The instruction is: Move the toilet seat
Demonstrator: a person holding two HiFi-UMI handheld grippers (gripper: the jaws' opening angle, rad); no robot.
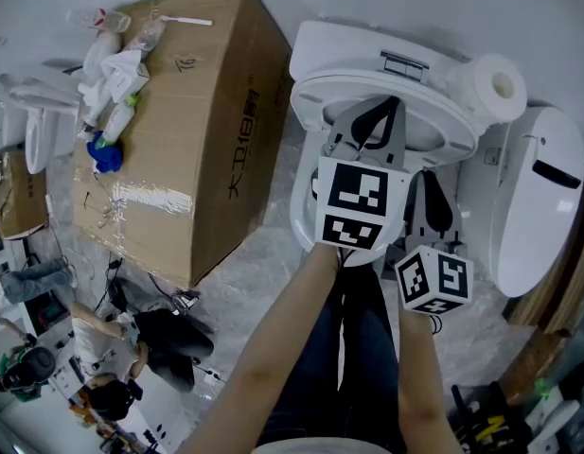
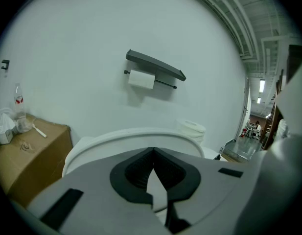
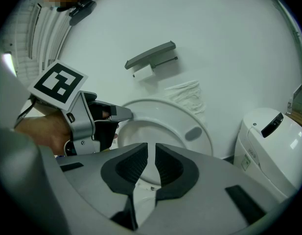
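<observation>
Left gripper [image 2: 153,154] is pinched fully shut with nothing in it, and from the right gripper view its tips look butted against the rim of the toilet seat [image 3: 165,126]. Right gripper [image 3: 151,153] is cracked open just a sliver and empty. In the head view it hangs at about 4 o'clock of the left one, not touching anything.

The seat's partway up over the bowl, tilted, with its underside and little grey bumper [image 3: 192,133] facing my right jaws.

My take on doing this bit well: it's a nudge, not a grab. I'd set the tips square on the rim so they don't skate off sideways, and go slow so the seat doesn't slam either way. The right one is close enough to catch the edge if it slips.

Orientation: the long axis runs hinge to front edge. The hinge end is by the cistern [image 1: 396,50] at 12 o'clock, and the free end points up and back toward me, 6-ish. The cardboard box [image 1: 178,140] sits off at 9 o'clock, well apart.
</observation>
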